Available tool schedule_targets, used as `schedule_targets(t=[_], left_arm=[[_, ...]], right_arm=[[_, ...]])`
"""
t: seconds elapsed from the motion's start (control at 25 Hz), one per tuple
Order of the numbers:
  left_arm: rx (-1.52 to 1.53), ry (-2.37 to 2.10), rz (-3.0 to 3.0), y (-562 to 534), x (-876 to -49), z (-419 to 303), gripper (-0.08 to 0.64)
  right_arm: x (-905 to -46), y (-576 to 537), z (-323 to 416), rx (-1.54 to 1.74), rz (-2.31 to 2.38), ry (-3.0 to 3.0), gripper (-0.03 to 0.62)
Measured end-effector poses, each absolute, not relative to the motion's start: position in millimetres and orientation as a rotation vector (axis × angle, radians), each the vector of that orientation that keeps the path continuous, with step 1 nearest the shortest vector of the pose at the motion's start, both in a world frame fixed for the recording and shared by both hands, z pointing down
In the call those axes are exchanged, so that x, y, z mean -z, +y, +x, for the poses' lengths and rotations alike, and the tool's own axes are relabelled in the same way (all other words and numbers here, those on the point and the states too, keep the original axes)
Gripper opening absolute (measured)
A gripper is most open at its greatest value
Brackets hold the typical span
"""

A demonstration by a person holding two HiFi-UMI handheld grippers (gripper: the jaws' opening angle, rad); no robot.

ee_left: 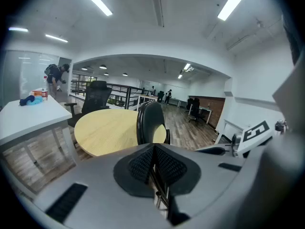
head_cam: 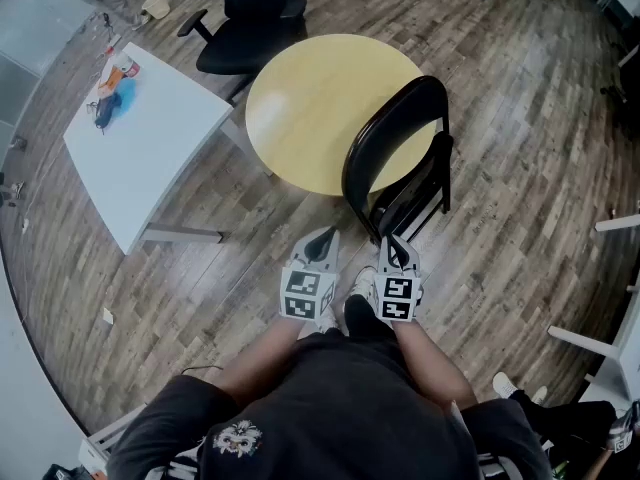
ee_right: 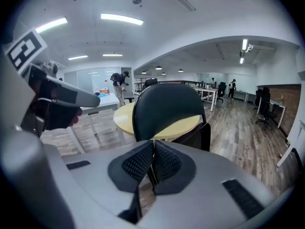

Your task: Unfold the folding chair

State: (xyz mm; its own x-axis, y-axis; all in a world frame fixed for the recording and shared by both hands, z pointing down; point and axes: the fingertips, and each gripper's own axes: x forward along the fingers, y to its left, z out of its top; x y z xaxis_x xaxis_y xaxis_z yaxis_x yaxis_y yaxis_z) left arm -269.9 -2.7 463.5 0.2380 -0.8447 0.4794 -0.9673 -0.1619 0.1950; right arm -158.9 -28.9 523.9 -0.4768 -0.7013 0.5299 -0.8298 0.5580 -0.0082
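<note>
A black folding chair (head_cam: 400, 158) stands folded upright against the round yellow table (head_cam: 320, 108), just ahead of me. In the left gripper view the chair (ee_left: 150, 123) shows edge-on; in the right gripper view its backrest (ee_right: 164, 111) faces me. My left gripper (head_cam: 322, 238) is shut and holds nothing, a short way left of the chair's legs. My right gripper (head_cam: 393, 245) is shut too, empty, just in front of the chair's lower frame without touching it. The left gripper's pads (ee_left: 143, 165) meet, as do the right gripper's pads (ee_right: 167, 162).
A white rectangular table (head_cam: 140, 138) with small items stands at the left. A black office chair (head_cam: 250, 18) sits behind the round table. White furniture legs (head_cam: 610, 338) stand at the right. My shoes (head_cam: 355, 303) are on the wooden floor. People stand far off.
</note>
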Motion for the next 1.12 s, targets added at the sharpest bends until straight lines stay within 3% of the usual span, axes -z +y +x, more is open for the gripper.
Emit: schedule_targets(t=[0.16,0.24,0.44,0.52,0.84,1.12], left_arm=[[-0.397,-1.696,2.028,-45.3,-471.2,-264.3,0.006],[-0.447,-1.719,2.0,-62.5,-476.6,-263.9,0.011],[-0.5,-1.719,1.958,-93.0,-487.8,-262.3,0.188],[-0.51,-1.72,1.943,-102.7,-489.4,-261.7,0.224],[-0.57,-1.667,1.983,-146.6,-496.2,-263.4,0.233],[-0.581,-1.533,2.048,-173.6,-503.2,-264.1,0.239]], right_arm=[[-551.0,-66.8,-149.5,-0.418,1.188,-2.267,0.033],[-565.4,-81.6,-146.6,-0.47,1.167,-2.244,0.119],[-594.7,-109.0,-145.9,-0.602,1.158,-2.191,0.199],[-603.4,-117.9,-146.2,-0.653,1.161,-2.168,0.218],[-644.9,-143.2,-161.3,-0.782,1.193,-1.993,0.287],[-661.6,-165.9,-176.4,-0.826,1.261,-1.894,0.295]])
